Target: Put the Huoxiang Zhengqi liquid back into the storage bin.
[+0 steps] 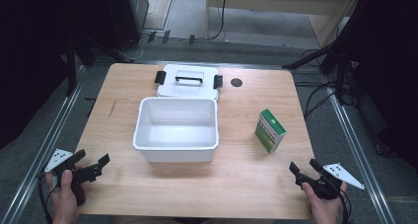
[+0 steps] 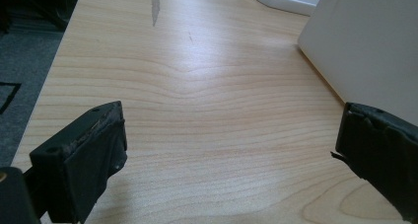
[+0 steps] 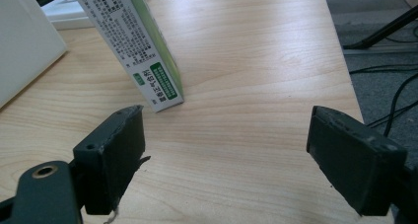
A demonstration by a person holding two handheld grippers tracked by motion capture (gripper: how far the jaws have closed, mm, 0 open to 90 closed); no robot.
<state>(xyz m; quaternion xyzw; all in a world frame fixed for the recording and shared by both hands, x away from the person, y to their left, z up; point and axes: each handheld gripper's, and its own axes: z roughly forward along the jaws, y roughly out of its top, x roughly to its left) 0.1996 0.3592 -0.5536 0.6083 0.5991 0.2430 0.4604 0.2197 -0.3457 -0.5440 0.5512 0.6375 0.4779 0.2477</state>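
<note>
Inspector: Working left to right, with the white bin (image 1: pixel 176 129) as reference. The left claw (image 1: pixel 91 168) sits at the counter's (image 1: pixel 236 184) near edge, well to the left of the bin. Its jaws stand apart with nothing between them; in the left gripper view there is only bare wood ahead and the bin's wall (image 2: pixel 365 46) off to one side.

Clerk: And the bin itself?

Inspector: Open and empty. Its lid (image 1: pixel 188 81) lies flat just behind it, touching or nearly touching the far rim.

Clerk: The item to be handled?

Inspector: A green-and-white carton (image 1: pixel 270 130) stands upright to the right of the bin, apart from it. The right claw (image 1: pixel 306 168) rests nearer the counter's edge than the carton, released, jaws wide, gripping nothing. The right gripper view puts the carton (image 3: pixel 133 46) just ahead of the jaws and left of their line.

Clerk: Progress?

Inspector: In my judgement, none yet. Carton ungrasped, bin unfilled, lid off. Picking up, placing and presumably closing all remain.
</note>
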